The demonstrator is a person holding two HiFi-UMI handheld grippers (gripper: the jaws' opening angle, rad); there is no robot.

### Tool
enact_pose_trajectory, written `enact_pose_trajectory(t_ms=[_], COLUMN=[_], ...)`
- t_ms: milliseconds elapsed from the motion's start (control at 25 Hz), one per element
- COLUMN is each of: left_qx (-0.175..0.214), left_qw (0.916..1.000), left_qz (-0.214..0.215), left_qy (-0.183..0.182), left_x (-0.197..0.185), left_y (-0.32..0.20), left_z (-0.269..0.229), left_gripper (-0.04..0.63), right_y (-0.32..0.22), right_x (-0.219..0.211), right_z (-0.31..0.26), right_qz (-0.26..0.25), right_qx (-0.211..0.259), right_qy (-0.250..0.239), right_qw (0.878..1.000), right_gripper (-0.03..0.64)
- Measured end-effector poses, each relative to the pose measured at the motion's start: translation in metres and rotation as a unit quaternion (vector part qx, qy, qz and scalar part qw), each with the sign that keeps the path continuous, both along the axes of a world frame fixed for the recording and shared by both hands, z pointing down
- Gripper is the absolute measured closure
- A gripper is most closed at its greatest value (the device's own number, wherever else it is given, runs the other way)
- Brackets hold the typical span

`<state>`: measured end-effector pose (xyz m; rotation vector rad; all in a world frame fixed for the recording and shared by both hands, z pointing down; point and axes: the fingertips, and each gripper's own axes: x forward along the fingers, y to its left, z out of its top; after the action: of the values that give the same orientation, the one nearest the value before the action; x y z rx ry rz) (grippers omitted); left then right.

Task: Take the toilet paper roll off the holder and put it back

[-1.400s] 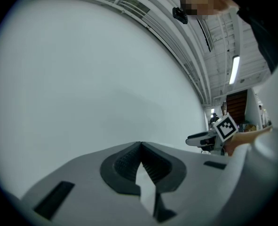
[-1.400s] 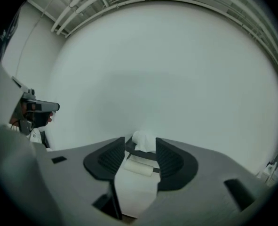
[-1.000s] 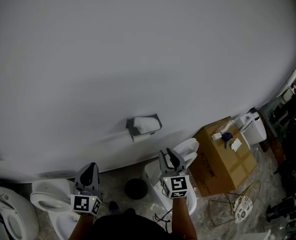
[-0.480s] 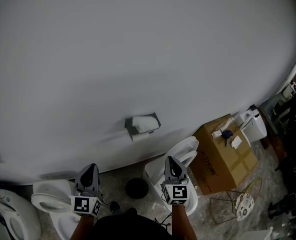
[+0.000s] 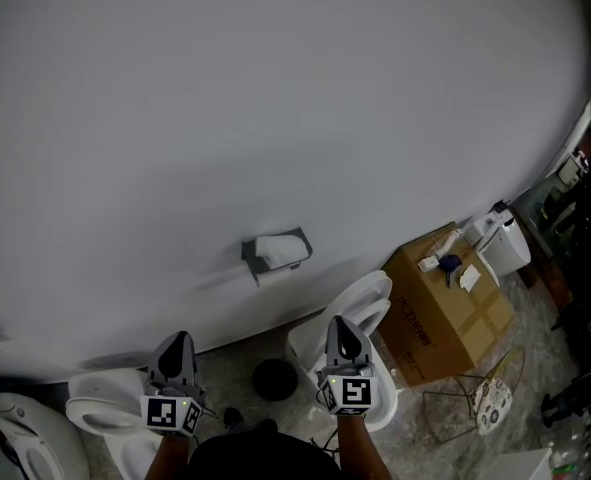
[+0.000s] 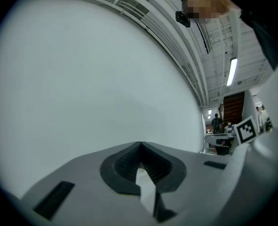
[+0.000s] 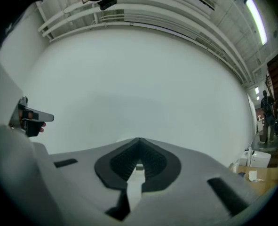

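The toilet paper roll point(image 5: 280, 249) is white and sits in a grey holder point(image 5: 250, 258) fixed low on the white wall, in the head view. Both grippers hang well below it, apart from it and pointing up at the wall. My left gripper point(image 5: 178, 338) is down to the left of the holder, and my right gripper point(image 5: 339, 322) is down to the right. In the left gripper view the left gripper point(image 6: 139, 144) has its jaws closed tip to tip with nothing between them. The right gripper point(image 7: 139, 139) is likewise shut and empty.
A white toilet point(image 5: 365, 308) stands just under the right gripper and another toilet point(image 5: 100, 416) under the left. A black round object point(image 5: 274, 378) lies on the floor between them. A cardboard box point(image 5: 455, 308) with small items stands to the right, with a wire stand point(image 5: 475, 400) in front of it.
The right gripper's jaws have closed from slightly apart and it has sunk a little lower. The head view has shifted slightly. The left gripper has stayed put.
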<state>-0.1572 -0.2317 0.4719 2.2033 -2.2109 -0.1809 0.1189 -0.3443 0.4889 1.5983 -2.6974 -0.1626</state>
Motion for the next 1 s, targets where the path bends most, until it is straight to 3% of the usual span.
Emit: enact_pose_trajectory(t_ms=[1000], left_qx=[0.003], left_qw=[0.9999], left_qz=[0.007], left_qy=[-0.006], left_x=[0.0072], left_y=[-0.0078], left_z=[-0.0015], left_gripper=[0.592], right_y=[0.0048], right_x=[0.0037], right_z=[-0.0095], right_qz=[-0.001], right_qx=[0.024], right_qy=[0.003], right_qw=[1.000], right_gripper=[0.614])
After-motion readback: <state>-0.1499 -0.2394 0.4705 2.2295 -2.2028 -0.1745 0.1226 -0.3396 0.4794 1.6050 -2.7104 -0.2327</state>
